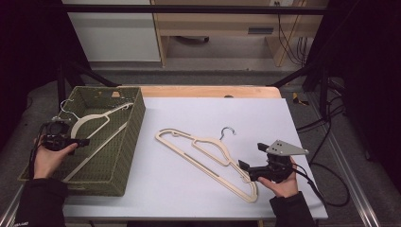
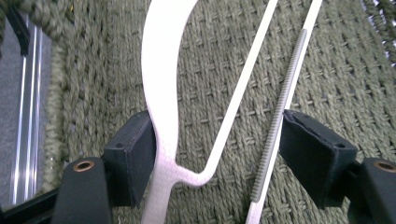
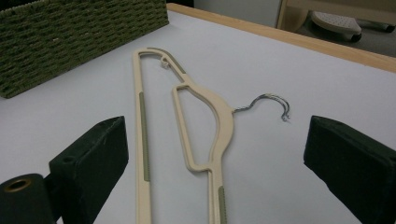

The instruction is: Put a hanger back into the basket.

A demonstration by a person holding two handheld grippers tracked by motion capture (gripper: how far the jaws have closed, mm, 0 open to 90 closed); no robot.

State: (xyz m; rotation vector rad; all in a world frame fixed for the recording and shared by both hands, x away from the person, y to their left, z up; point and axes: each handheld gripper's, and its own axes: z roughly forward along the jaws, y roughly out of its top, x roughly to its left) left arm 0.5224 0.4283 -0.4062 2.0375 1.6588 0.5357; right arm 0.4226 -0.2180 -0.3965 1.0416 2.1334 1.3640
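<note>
- My left gripper (image 1: 81, 141) hangs over the near-left part of the green woven basket (image 1: 134, 124), and its jaws stand apart around the white hanger (image 1: 92, 120) lying inside. I read this as a let-go: the hanger is down on the weave and no longer needs holding.
- In the left gripper view the left pad (image 2: 133, 156) is touching the hanger's thick shoulder (image 2: 161, 93), while the right pad (image 2: 314, 154) sits just beside the ridged bar (image 2: 280, 116). Nothing is squeezed, so I count that hand as open, with the hanger merely between the jaws.
- The white hanger rests slantwise, its wire hook (image 1: 66, 108) toward the far-left corner of the basket, which is probably the only way its length fits.
- My right gripper (image 1: 250, 166) waits at the near-right of the table (image 1: 265, 113), jaws wide and empty, lined up along the cream hanger (image 1: 208, 156) that lies flat on the white top. I judge this one goes next.
- In the right gripper view the cream hanger (image 3: 205, 116) runs away from the jaws, hook (image 3: 271, 103) to the right, basket wall (image 3: 79, 32) far left.
- In the way: the basket's near-right wall sits between that hanger and its place, and the first hanger already fills the floor, so the second may catch on it.
- Cables trail off the table's right edge, well apart from the work.
</note>
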